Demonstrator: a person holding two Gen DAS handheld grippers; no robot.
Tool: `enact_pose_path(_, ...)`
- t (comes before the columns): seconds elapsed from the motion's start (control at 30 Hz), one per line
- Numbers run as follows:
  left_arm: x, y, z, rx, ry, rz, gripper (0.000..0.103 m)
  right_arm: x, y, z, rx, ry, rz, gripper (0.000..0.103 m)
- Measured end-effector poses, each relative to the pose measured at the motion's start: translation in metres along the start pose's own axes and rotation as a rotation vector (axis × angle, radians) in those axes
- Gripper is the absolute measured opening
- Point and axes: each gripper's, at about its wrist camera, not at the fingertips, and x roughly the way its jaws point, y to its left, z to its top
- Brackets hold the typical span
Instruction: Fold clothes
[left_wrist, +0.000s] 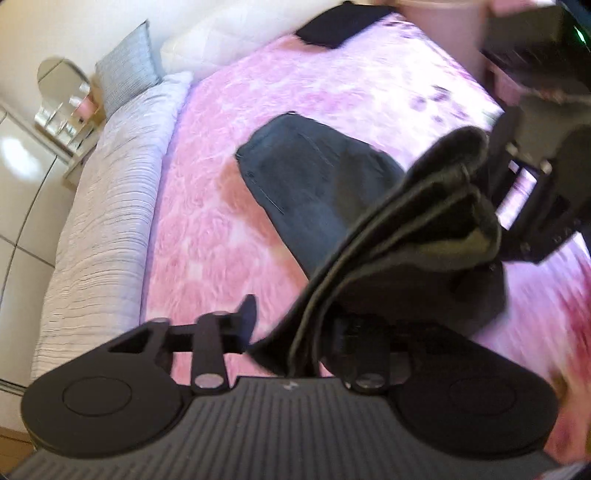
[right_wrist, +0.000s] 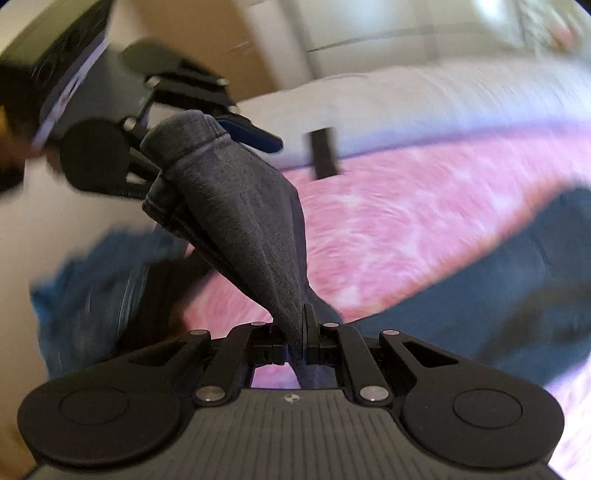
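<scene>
Black fingers of the right gripper (right_wrist: 295, 332) were squeezed tight on a dark grey cloth (right_wrist: 236, 206). It looked soft and fuzzy, with a thick sewn hem at its far end. From the fingers the cloth ran up and to the left, bunched into a long cone, and its far end was at the left gripper (right_wrist: 177, 122).

In the left wrist view, the left gripper (left_wrist: 291, 325) had its fingers partly open. One finger (left_wrist: 245, 314) stood clear of the cloth, which hung loose between the two in folded layers. The other finger was hidden behind the cloth, so I could not tell if it touched. The cloth (left_wrist: 406, 229) rose up and to the right, held in the air over a fuzzy pink blanket (left_wrist: 229, 192) on the bed. More dark cloth (left_wrist: 314, 173) lay flat on that blanket. A black folded piece (left_wrist: 340, 24) lay far off near a white pillow (left_wrist: 221, 48).
</scene>
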Motion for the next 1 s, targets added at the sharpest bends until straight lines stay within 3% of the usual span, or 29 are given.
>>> enact_pose_path(0.17, 0.061, 0.022, 0.03, -0.155, 0.032, -0.023, 0.041, 0.018, -0.139, 0.004, 0.353, -0.001, 0.049, 0.009)
enact_pose_path(0.27, 0.094, 0.018, 0.027, -0.203, 0.097, -0.072, 0.042, 0.044, -0.217, -0.013, 0.558, 0.04, 0.038, 0.02)
enact_pose_path(0.37, 0.123, 0.003, 0.015, -0.202, 0.17, -0.118, 0.045, 0.062, -0.27, -0.036, 0.743, 0.1, -0.005, 0.021)
enact_pose_path(0.5, 0.15, -0.008, -0.004, -0.26, 0.218, -0.212, 0.046, 0.053, -0.277, -0.044, 0.825, 0.054, -0.007, 0.022)
enact_pose_path(0.6, 0.168, -0.004, -0.013, -0.325, 0.228, -0.25, 0.047, 0.052, -0.276, -0.037, 0.871, 0.033, -0.019, 0.014)
enact_pose_path(0.8, 0.19, 0.006, -0.01, -0.4, 0.204, -0.244, 0.048, 0.067, -0.258, 0.017, 0.589, -0.013, 0.07, 0.007)
enact_pose_path(0.93, 0.203, -0.002, -0.004, -0.392, 0.214, -0.256, 0.052, 0.082, -0.289, -0.006, 0.707, 0.085, -0.029, 0.011)
enact_pose_path(1.0, 0.207, -0.009, -0.004, -0.371, 0.215, -0.265, 0.053, 0.084, -0.29, -0.011, 0.714, 0.092, -0.066, 0.01)
